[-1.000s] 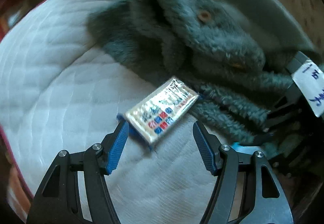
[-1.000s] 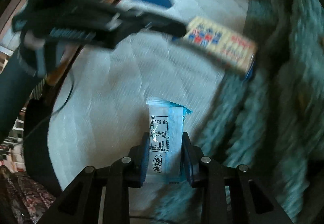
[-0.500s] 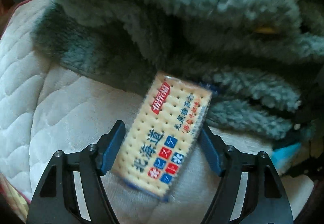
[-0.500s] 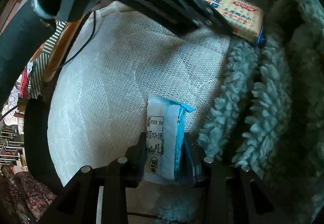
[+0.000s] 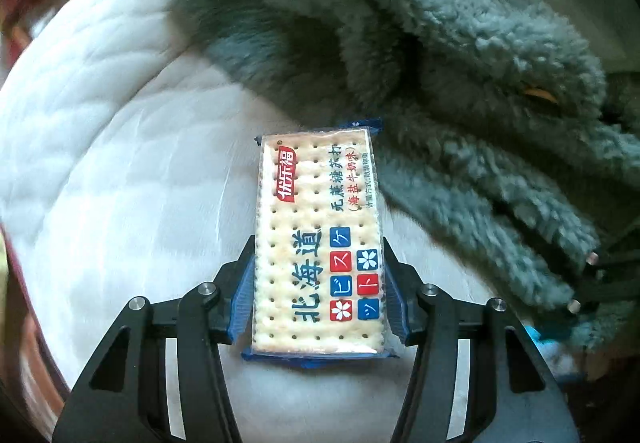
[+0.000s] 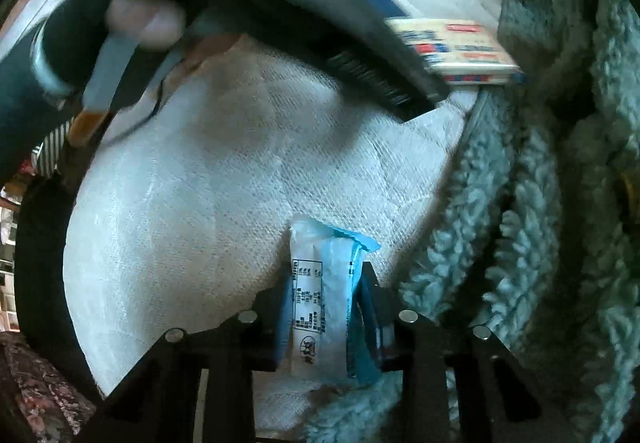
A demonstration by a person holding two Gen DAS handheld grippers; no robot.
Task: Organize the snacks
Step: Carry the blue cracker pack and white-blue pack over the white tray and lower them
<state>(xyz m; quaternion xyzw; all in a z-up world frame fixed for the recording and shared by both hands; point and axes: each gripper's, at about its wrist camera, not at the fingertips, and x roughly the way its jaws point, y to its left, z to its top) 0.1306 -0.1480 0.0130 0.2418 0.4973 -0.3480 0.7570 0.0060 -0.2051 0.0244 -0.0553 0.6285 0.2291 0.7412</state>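
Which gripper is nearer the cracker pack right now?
Left. The left gripper is shut on the cracker pack, pads on both long edges. The right gripper sits apart, shut on the blue-and-white packet.

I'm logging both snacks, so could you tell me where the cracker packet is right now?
The cracker packet sits low in the left wrist view, clamped between the left gripper fingers above the white quilted pad, with the teal fleece jacket just beyond.
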